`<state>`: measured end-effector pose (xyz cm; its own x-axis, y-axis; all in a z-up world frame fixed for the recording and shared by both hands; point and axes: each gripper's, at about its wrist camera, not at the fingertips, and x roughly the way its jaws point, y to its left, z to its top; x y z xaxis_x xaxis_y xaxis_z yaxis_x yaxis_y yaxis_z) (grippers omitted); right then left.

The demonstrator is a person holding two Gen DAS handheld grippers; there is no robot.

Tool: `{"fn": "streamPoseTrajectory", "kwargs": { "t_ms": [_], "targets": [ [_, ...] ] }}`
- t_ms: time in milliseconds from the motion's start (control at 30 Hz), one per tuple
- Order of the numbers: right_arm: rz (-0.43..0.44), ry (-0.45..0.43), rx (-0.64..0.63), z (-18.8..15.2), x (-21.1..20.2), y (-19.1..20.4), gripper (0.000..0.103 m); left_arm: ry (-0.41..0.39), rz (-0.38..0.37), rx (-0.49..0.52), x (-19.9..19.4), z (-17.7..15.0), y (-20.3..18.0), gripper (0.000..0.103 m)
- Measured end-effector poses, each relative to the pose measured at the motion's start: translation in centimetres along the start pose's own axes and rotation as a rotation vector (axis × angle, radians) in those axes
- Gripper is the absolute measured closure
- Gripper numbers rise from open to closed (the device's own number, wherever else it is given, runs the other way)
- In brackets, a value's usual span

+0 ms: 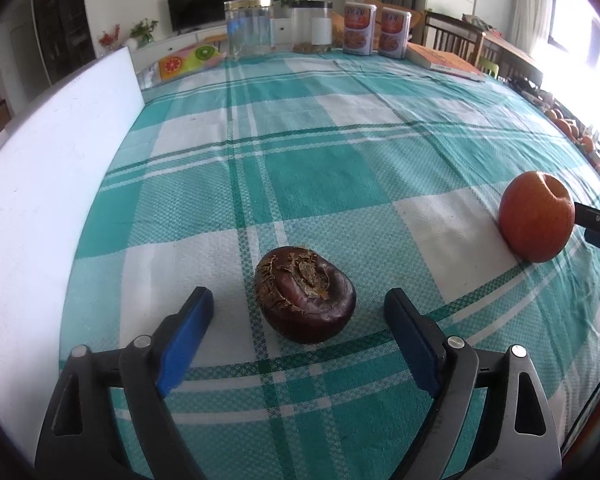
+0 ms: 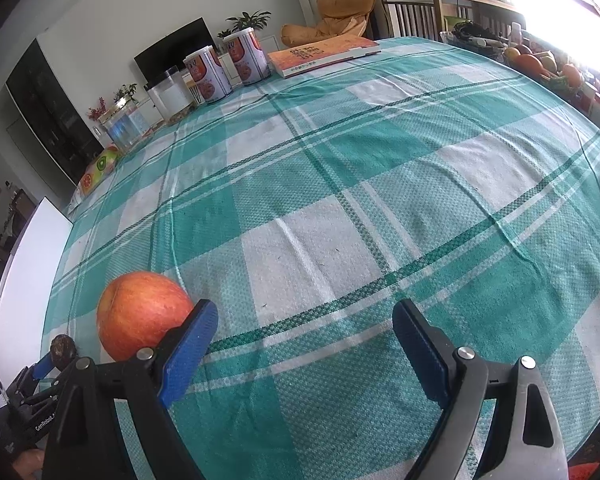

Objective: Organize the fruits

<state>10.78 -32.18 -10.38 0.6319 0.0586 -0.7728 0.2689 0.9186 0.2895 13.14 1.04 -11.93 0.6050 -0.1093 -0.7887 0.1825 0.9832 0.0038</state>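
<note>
A dark purple-brown fruit with a flaky dried top lies on the green-and-white checked tablecloth. My left gripper is open, its blue pads on either side of this fruit and apart from it. A red-orange apple sits to the right on the cloth. In the right wrist view the apple lies just left of my open right gripper, outside its jaws, by the left blue pad. The dark fruit shows small at far left.
A white board stands along the table's left edge. At the far end stand two clear jars, two printed cans and an orange book. More fruit lies off the table at right.
</note>
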Motion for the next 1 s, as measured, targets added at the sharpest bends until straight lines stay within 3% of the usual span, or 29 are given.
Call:
{"fn": "streamPoseTrajectory", "kwargs": {
  "t_ms": [733,800,933,1000],
  "targets": [
    [0.035,-0.055,0.058,0.1,-1.3,-1.0,0.014,0.005,-0.003,0.003,0.0,0.1,-0.1,0.010],
    [0.054,-0.081,0.069,0.1,-1.9,-1.2,0.014,-0.002,-0.028,-0.005,-0.2,0.0,0.2,0.010],
    [0.103,-0.133,0.091,0.2,-3.1,-1.6,0.014,-0.010,-0.177,-0.039,-1.5,-0.6,1.4,0.010],
    [0.152,-0.143,0.090,0.3,-3.4,-1.5,0.014,-0.026,-0.182,-0.042,-2.1,-0.8,1.7,0.010]
  ]
}}
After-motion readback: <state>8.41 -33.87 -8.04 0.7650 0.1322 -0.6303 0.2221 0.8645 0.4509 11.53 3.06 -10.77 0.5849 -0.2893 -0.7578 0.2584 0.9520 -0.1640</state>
